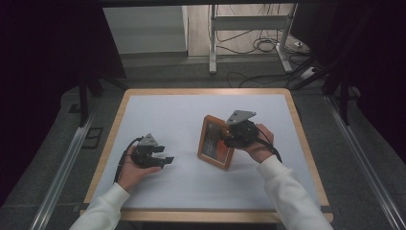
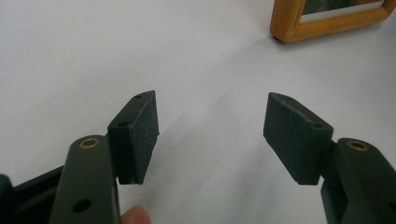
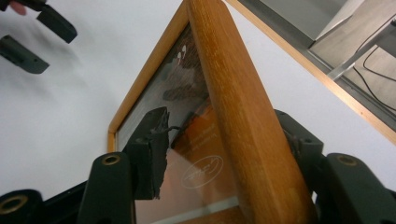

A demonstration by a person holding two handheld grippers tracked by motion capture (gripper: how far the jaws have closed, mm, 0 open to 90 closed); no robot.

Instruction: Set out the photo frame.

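A wooden picture frame (image 1: 214, 144) stands tilted on the white table top (image 1: 167, 115), right of the middle. My right gripper (image 1: 226, 138) is at the frame's right-hand rail. In the right gripper view that rail (image 3: 233, 93) runs up between the jaws of my right gripper (image 3: 224, 144). The left pad (image 3: 150, 154) hovers just off the glass and the other jaw sits behind the wood, so the jaws stand open around it. My left gripper (image 1: 165, 160) rests low at the table's left, open and holding nothing (image 2: 210, 135). A corner of the frame (image 2: 327, 23) shows beyond it.
A wooden rim (image 1: 306, 143) borders the table. Past the far edge the floor carries metal stand legs (image 1: 213, 43) and loose cables (image 1: 258, 45). Dark curtains hang at both sides. In the right gripper view the left gripper (image 3: 37, 37) lies farther off at the top left.
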